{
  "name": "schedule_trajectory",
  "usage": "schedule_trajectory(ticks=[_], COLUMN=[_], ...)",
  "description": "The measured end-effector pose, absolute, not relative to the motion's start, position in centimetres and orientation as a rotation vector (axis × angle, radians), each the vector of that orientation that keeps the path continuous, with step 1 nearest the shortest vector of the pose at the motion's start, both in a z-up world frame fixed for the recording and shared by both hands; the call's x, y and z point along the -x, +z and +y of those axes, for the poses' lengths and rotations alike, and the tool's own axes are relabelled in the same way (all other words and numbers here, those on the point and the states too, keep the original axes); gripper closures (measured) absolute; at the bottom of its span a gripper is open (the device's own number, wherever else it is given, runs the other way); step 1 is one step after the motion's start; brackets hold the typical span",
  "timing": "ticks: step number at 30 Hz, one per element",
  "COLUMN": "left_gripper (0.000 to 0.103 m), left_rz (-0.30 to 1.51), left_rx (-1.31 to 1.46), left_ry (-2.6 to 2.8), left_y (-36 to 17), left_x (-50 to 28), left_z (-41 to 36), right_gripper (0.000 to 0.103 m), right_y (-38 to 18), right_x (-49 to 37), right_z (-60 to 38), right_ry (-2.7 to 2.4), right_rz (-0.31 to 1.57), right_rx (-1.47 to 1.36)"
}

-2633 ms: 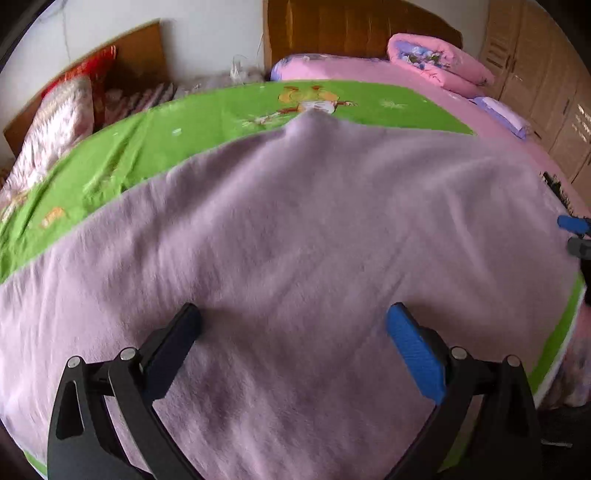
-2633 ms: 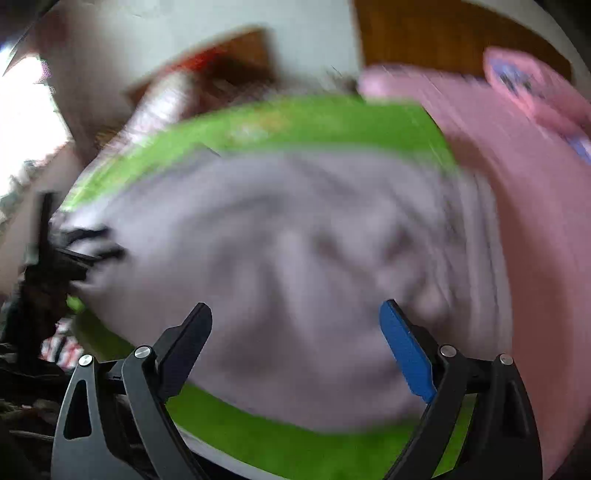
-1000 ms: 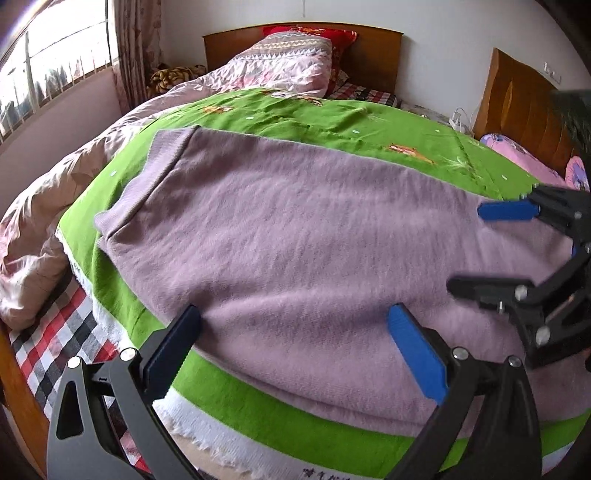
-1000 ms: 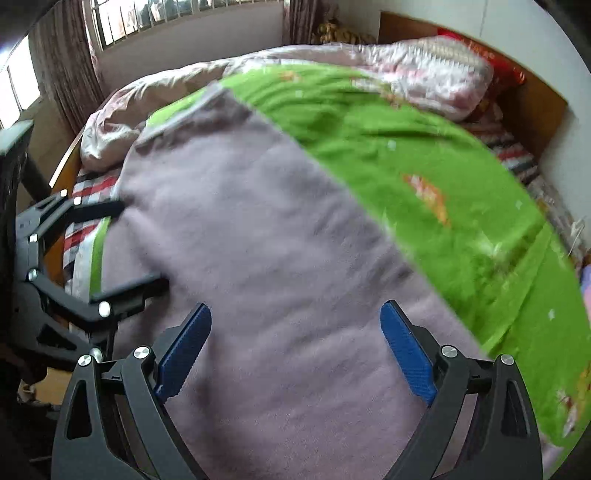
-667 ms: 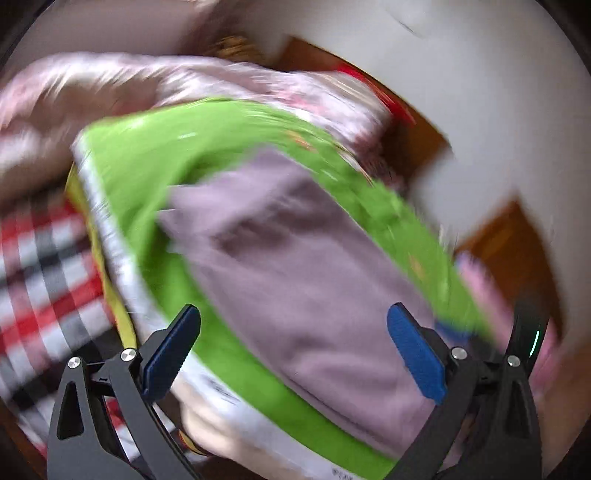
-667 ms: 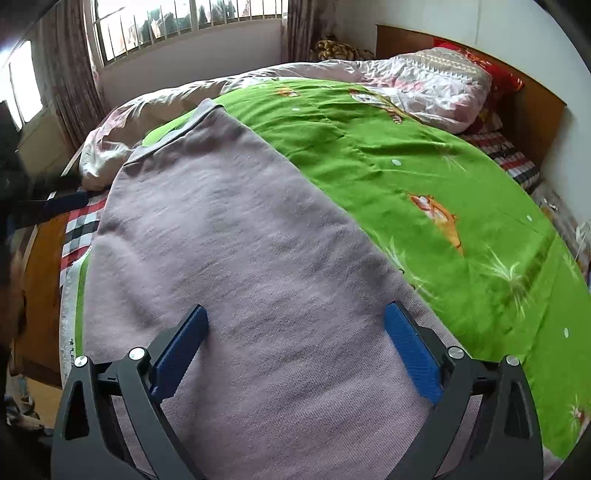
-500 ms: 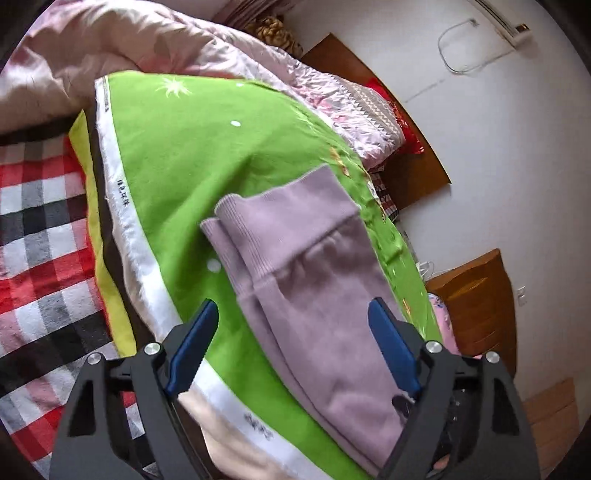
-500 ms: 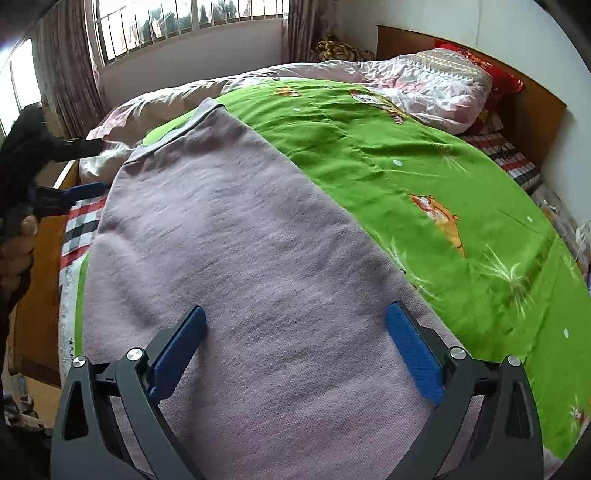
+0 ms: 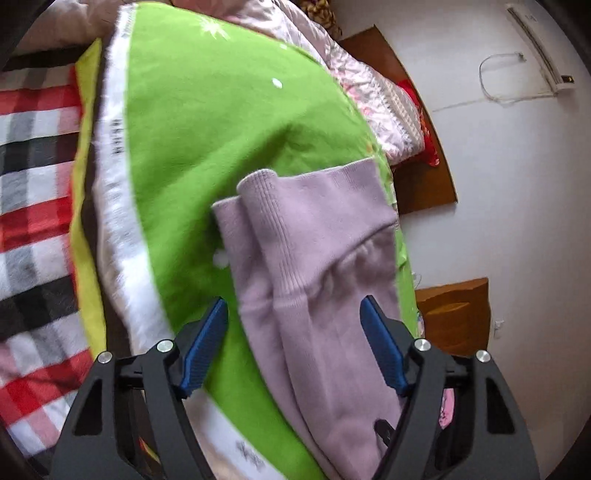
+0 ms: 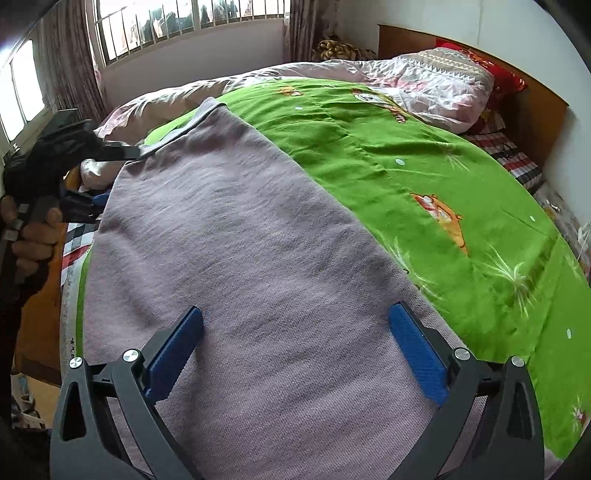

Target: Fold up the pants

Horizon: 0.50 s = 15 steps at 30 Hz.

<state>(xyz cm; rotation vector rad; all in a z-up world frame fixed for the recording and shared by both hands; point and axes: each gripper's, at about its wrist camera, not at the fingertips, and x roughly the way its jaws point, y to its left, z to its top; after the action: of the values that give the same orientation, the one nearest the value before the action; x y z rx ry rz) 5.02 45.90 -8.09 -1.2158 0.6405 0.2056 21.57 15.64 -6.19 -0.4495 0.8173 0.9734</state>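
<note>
Lilac knit pants [image 10: 236, 251] lie flat lengthwise on a green blanket [image 10: 424, 177] on the bed. In the left wrist view their ribbed waistband end [image 9: 295, 206] lies just ahead of my left gripper [image 9: 295, 328], which is open with the pants' edge between its blue pads. My right gripper [image 10: 295, 332] is open and empty, low over the other end of the pants. The left gripper also shows in the right wrist view [image 10: 103, 177], at the far waistband corner, held by a hand.
A red, black and white checked sheet [image 9: 33, 206] lies below the blanket's white fringe at the bed's edge. A pink quilt [image 10: 424, 77] and wooden headboard [image 10: 535, 99] are at the far side. A barred window [image 10: 166, 22] is behind.
My left gripper has swung from over the pants' middle round to the waistband end and closed in on it. The right gripper has settled low over the other end.
</note>
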Motion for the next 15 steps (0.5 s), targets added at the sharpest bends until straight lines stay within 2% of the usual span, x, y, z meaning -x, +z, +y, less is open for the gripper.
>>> schedule_trajectory(ticks=[6,8,9,10,12,15], left_gripper=[0.029,0.036,0.046,0.049,0.050,0.050], left_rz=[0.721,0.675,0.635,0.609,0.567,0.597], left_rx=[1.182,1.181,1.188,1.204,1.234,1.234], left_ry=[0.136,0.150,0.152,0.142,0.124,0.103], left_y=[-9.0,-8.8,-8.4,-8.3,-8.4,-9.7], left_x=[-6.4,-6.7,-6.7,-6.7,-7.1,-8.6], left_z=[43.3,43.9,44.7,45.3,46.6,47.7], right_gripper=[0.005,0.005,0.005,0.005,0.005,0.004], right_y=[-6.2,-6.2,-6.2,-6.2,-6.2,-6.2], right_x=[-21.5,-21.5,-21.5,-21.5,-21.5,-21.6], right_z=[15.7,15.7,15.7,15.7,15.7,15.7], right_ry=[0.971,0.970,0.970,0.970,0.971,0.973], right_rz=[0.816,0.815,0.815,0.815,0.816,0.817], right_rx=[0.454,0.454,0.454,0.454,0.454,0.452])
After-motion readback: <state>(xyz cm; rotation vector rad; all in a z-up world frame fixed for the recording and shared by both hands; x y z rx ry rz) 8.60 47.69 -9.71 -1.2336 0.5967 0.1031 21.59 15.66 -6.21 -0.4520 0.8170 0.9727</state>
